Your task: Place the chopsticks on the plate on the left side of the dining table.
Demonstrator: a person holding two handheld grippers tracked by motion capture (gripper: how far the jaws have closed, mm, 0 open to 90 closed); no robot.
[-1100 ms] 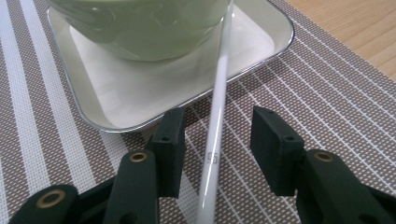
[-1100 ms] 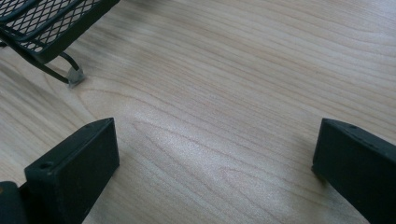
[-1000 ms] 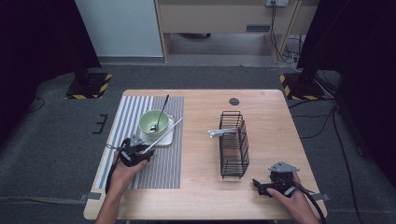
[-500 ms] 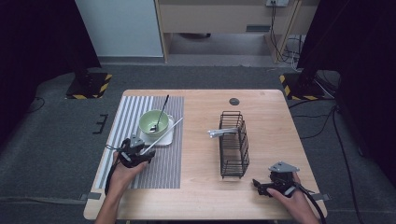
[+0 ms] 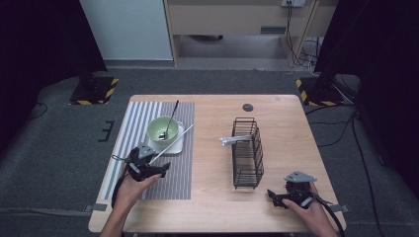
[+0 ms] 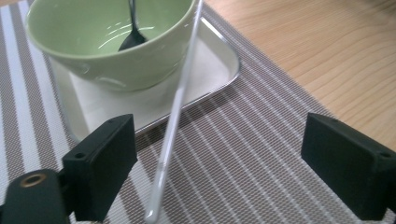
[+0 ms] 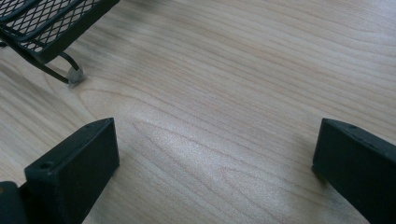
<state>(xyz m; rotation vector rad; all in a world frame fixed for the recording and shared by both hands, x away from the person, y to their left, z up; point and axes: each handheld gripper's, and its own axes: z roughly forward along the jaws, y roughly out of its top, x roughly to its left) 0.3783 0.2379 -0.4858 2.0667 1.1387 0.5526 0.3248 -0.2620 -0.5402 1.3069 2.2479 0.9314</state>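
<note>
Even overhead light brightens my desk (image 5: pixel 212 207); dark surroundings; soft glare on the green bowl (image 6: pixel 112 42); my jaws look slightly blurred.

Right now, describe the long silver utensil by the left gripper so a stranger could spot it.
On the striped placemat sits a small metal tray holding a green bowl. The silver chopstick leans on the bowl's rim, sloping down to the mat. Unlike the dark spoon, it lies outside the bowl.
</note>
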